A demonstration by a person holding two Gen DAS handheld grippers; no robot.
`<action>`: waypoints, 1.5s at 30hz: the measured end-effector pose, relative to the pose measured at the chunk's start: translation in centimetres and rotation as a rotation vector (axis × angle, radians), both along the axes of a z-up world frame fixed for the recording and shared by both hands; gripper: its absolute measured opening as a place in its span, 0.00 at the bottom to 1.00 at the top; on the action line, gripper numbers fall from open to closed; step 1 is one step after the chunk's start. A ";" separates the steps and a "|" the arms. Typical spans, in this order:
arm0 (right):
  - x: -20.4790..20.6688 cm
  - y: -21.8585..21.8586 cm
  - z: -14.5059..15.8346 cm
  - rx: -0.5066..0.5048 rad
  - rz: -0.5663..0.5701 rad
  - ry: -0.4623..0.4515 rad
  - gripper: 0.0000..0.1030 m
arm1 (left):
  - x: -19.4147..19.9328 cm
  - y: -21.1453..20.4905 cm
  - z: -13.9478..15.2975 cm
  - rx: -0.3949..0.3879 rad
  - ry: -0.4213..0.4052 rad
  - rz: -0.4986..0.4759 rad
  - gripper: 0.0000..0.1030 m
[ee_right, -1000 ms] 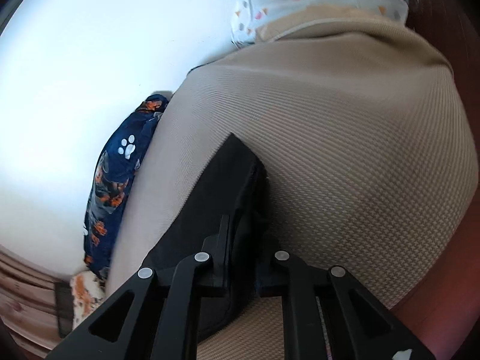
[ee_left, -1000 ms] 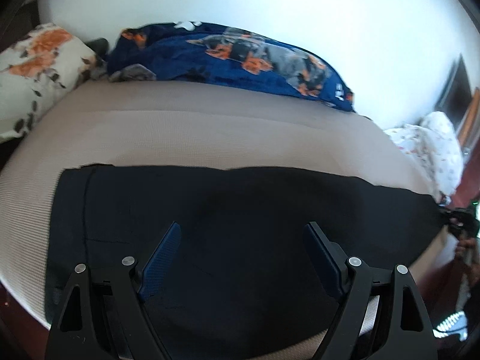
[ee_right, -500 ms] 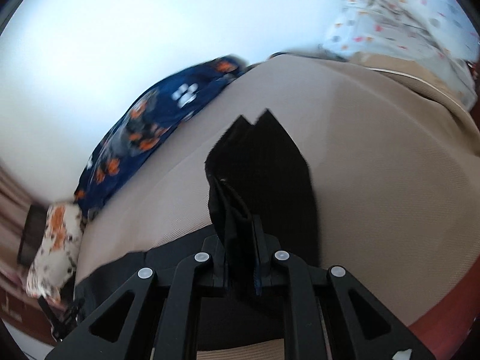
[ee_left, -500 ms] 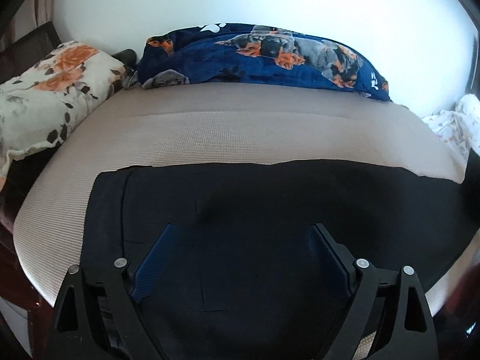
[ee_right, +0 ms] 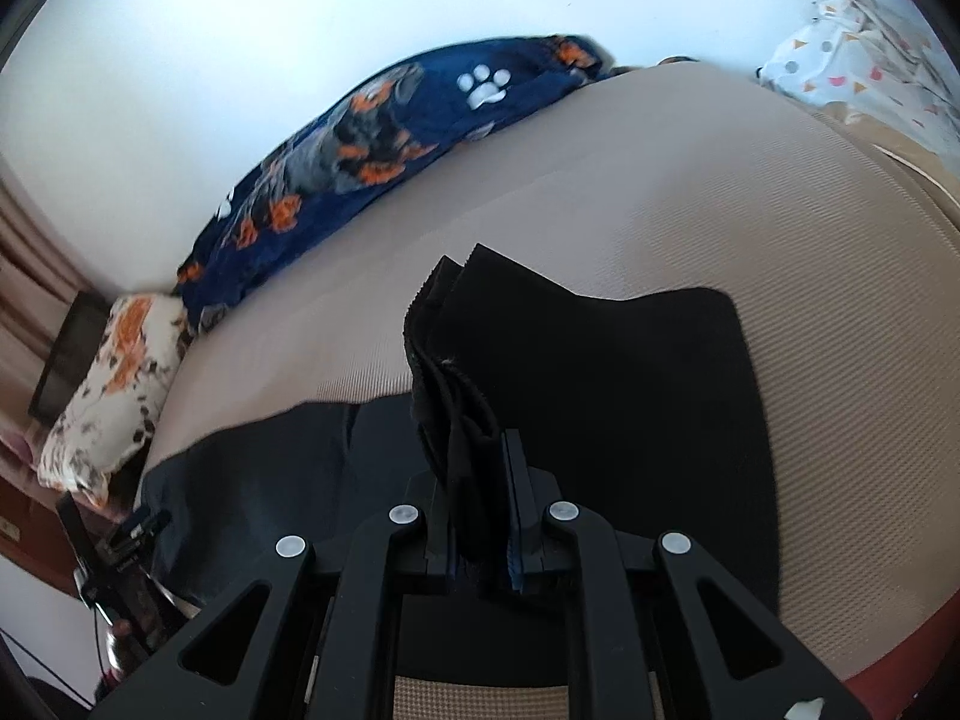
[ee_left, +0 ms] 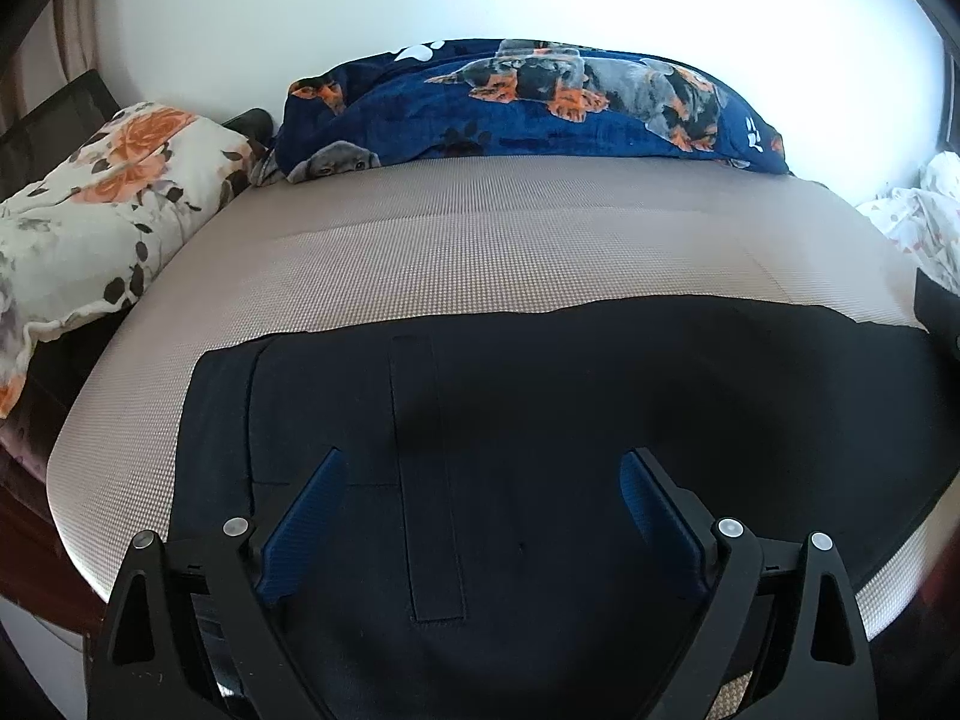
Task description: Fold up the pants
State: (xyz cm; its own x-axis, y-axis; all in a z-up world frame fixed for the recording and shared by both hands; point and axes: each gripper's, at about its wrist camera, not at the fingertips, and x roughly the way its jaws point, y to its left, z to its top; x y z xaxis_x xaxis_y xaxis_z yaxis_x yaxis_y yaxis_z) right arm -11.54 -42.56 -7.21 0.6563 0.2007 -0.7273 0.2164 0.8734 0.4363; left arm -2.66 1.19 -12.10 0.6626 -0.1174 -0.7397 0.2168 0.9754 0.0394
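Black pants (ee_left: 540, 420) lie flat along the near edge of a beige bed (ee_left: 480, 252), waistband end to the left. My left gripper (ee_left: 480, 480) hovers over the waist part, open wide, its blue pads (ee_left: 306, 516) apart with nothing pinched. My right gripper (ee_right: 480, 450) is shut on the stacked leg hems (ee_right: 456, 324) and holds them up above the bed. From there the legs (ee_right: 630, 372) drape back to the right in a fold. A dark piece at the right edge of the left wrist view is likely the right gripper (ee_left: 936, 312).
A blue dog-print blanket (ee_left: 540, 108) lies along the white wall at the back of the bed. A floral pillow (ee_left: 102, 204) sits at the left end, a white patterned cloth (ee_right: 870, 60) at the right end. Bare beige mattress lies between pants and blanket.
The right gripper has carried the leg hems leftward over the pants and rolled level, so more of the legs now lies doubled. The left gripper's jaws stand wider and its view has tilted.
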 end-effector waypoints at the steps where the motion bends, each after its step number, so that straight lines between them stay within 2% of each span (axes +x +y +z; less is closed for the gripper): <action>1: 0.0 0.2 -0.2 0.000 0.004 0.003 0.12 | 0.0 0.0 0.0 0.001 -0.001 0.002 0.90; 10: 0.1 2.2 -0.4 -0.030 0.056 0.011 0.12 | 0.1 0.1 -0.1 -0.001 0.007 0.008 0.90; 33: 1.4 11.1 -1.4 -0.151 0.264 0.042 0.12 | -0.4 -0.7 -0.8 0.016 0.011 -0.011 0.91; 45: 1.7 14.5 -2.2 -0.175 0.331 0.043 0.12 | -0.3 -0.2 -0.9 -0.018 0.024 -0.008 0.91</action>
